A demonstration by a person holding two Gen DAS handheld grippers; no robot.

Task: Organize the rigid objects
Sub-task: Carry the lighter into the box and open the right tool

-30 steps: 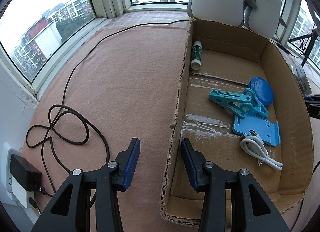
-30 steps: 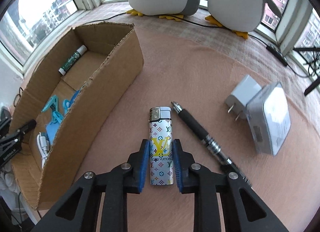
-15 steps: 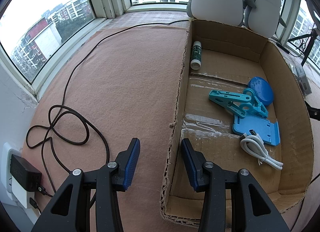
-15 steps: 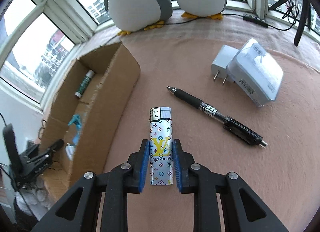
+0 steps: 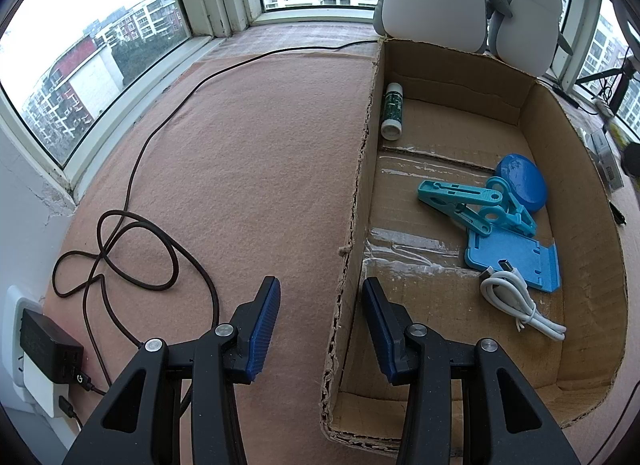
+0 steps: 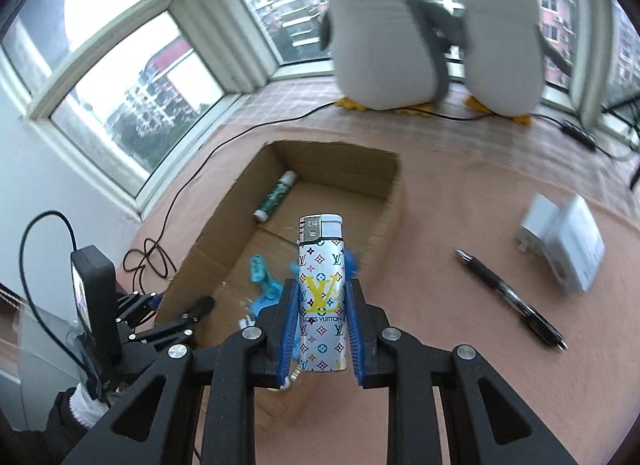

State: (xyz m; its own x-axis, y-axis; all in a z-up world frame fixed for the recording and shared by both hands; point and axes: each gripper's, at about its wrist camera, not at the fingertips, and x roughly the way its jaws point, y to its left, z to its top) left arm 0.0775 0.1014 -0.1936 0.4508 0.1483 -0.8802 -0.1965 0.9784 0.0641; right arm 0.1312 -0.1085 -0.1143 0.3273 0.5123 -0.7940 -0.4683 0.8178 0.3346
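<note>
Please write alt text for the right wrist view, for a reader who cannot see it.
The right gripper holds a patterned lighter upright above an open cardboard box on a pink felt surface. A black pen and white charger lie to the right; two plush penguins stand by the window.

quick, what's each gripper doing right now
left gripper: jaws apart astride the cardboard box wall, not gripping it.
right gripper: shut on the lighter.

black tongs (image 6: 321,311), blue ribbed pads (image 6: 289,329), silver screws
</note>
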